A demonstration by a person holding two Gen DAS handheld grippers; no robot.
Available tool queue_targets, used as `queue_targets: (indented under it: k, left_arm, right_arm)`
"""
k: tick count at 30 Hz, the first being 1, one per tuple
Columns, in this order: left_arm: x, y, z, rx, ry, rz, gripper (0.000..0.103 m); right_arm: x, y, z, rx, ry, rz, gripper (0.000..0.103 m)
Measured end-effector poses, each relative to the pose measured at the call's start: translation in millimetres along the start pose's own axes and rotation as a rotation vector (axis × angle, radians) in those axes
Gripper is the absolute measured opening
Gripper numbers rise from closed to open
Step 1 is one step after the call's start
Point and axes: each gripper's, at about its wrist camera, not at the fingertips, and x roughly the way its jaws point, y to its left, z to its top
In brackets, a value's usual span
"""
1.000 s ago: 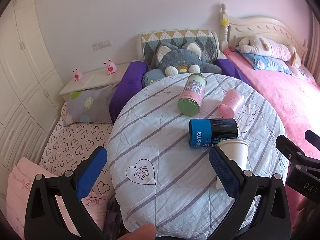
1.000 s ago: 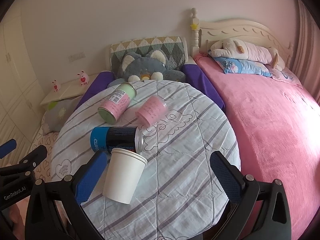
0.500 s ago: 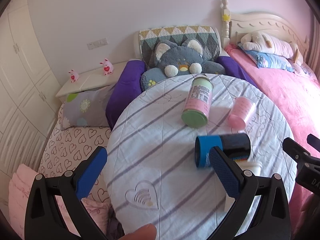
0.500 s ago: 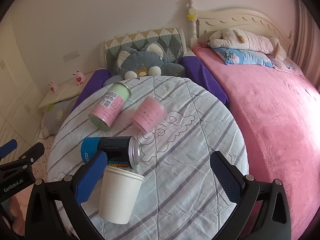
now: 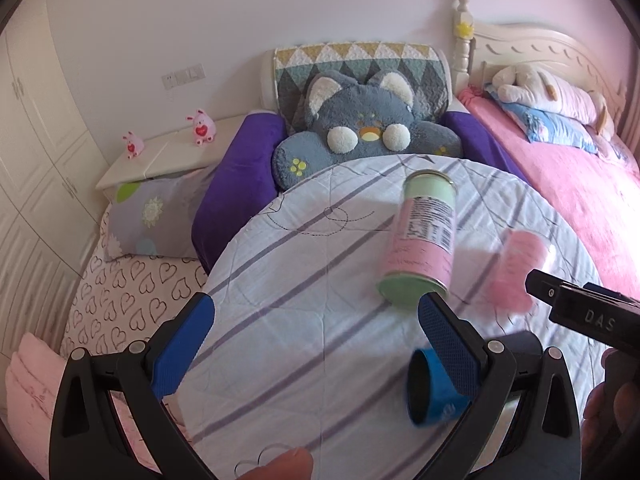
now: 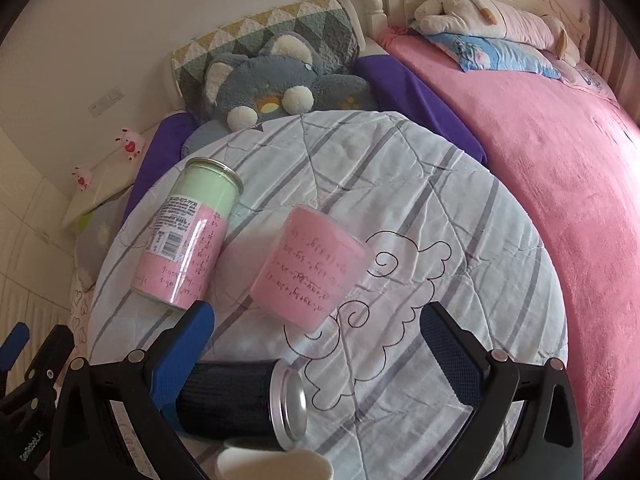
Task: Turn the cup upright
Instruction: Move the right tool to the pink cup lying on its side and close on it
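A pink cup lies on its side on the round striped table, just ahead of my right gripper, which is open and empty. It shows blurred in the left wrist view. A pink and green can lies left of it, also in the left view. A blue and black can lies at my right gripper's left finger and beside my left gripper's right finger. A white paper cup's rim shows at the bottom edge. My left gripper is open and empty over the table.
A grey cat cushion and a purple bolster lie behind the table. A pink bed with a plush dog runs along the right. A heart-print mattress and a white bedside shelf are on the left.
Both grippers have moved forward over the table. The pink cup and cans now sit closer and lower in both views, and the white paper cup has dropped to the right view's bottom edge.
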Motion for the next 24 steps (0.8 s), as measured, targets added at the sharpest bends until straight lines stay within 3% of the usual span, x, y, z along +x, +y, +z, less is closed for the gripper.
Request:
queue_targets:
  k: [10,14,16,17,24]
  left_arm:
    - [41,11,5,-0.034,0.048,-0.023,0.103]
    - [47,10,3,-0.027,0.056,-0.035,0.103]
    - [48,9,2,-0.025,0.056,-0.040,0.103]
    - [49,9,2,-0.025,0.057,-0.041,0.103]
    - [49,12,1,-0.030,0.067,-0.035,0.103]
  right_arm:
    - [41,1,21,0.083,0.090,-0.058,0.102]
    - [55,-3,24,0.110,0.138,-0.040,0.091]
    - [60,-3,26,0.114,0.160,-0.026,0.082]
    - [62,-3,27,0.114,0.169,-0.020,0.072]
    - [72,-2,38,0.084,0.225,0.018,0.070]
